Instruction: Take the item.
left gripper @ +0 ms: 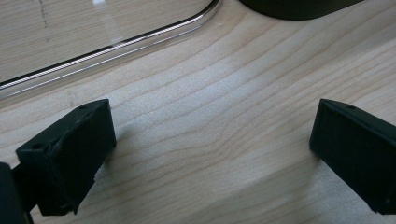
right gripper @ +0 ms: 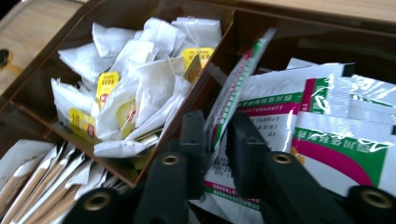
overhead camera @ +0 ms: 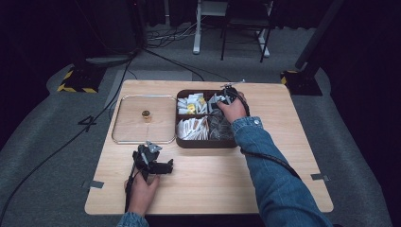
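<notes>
A dark brown divided box [overhead camera: 206,143] stands at the middle of the table. My right gripper [overhead camera: 221,100] reaches into its back right compartment. In the right gripper view the jaws are shut [right gripper: 217,126] on a white sachet with green and magenta print [right gripper: 238,84], which stands on edge between them. More such sachets [right gripper: 336,116] lie flat in that compartment. Tea bags with yellow tags [right gripper: 135,79] fill the compartment beside it. My left gripper [overhead camera: 163,166] rests near the table's front, open, with bare wood between its fingers [left gripper: 70,149].
A clear rounded lid with a small gold knob [overhead camera: 145,115] lies flat left of the box; its edge [left gripper: 116,44] runs just beyond my left gripper. Long paper sticks [right gripper: 42,182] fill a front compartment. The box's corner [left gripper: 299,7] is dark at the top of the left gripper view.
</notes>
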### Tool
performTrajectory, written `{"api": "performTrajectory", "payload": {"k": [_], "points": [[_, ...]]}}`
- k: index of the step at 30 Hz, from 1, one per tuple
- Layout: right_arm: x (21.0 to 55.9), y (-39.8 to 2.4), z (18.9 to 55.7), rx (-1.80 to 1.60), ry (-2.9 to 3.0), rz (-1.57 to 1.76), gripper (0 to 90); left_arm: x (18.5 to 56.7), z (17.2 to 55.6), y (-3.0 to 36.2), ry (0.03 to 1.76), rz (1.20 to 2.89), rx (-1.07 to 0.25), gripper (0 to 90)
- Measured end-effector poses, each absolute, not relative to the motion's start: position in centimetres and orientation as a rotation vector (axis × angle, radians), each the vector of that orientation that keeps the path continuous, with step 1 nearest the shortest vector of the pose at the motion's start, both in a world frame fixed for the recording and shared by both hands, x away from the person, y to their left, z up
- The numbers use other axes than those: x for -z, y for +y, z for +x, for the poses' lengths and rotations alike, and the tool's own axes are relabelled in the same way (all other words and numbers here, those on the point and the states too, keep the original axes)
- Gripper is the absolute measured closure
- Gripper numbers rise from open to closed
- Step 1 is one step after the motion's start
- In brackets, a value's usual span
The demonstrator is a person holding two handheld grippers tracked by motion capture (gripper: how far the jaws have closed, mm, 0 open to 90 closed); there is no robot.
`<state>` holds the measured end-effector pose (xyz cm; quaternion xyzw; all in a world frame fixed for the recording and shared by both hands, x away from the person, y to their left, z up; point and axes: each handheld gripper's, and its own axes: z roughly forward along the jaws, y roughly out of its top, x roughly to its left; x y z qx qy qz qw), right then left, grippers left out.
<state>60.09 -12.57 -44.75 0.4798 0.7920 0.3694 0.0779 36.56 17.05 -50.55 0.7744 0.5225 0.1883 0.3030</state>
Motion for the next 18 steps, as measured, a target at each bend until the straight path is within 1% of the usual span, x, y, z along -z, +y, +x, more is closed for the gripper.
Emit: {"api": "performTrajectory", "payload": {"k": [2, 3, 13, 18], "points": [[44.6, -12.7, 60.1, -1.12, 2.352, 1.452, 85.6, 50.6, 36.6, 17.0, 1.385, 2.052, -0.499, 0.7], [44.5, -12.7, 60.0, -1.123, 2.349, 1.454, 86.1, 50.6, 36.6, 17.1, 1.385, 2.053, -0.499, 0.7], [42.9, -13.7, 59.4, -1.18, 2.327, 1.465, 86.9, 50.6, 36.6, 17.1, 1.382, 2.053, -0.498, 0.6], [41.2, -14.8, 58.8, -1.264, 2.31, 1.459, 86.9, 50.5, 36.6, 17.0, 1.382, 2.053, -0.497, 0.7]]}}
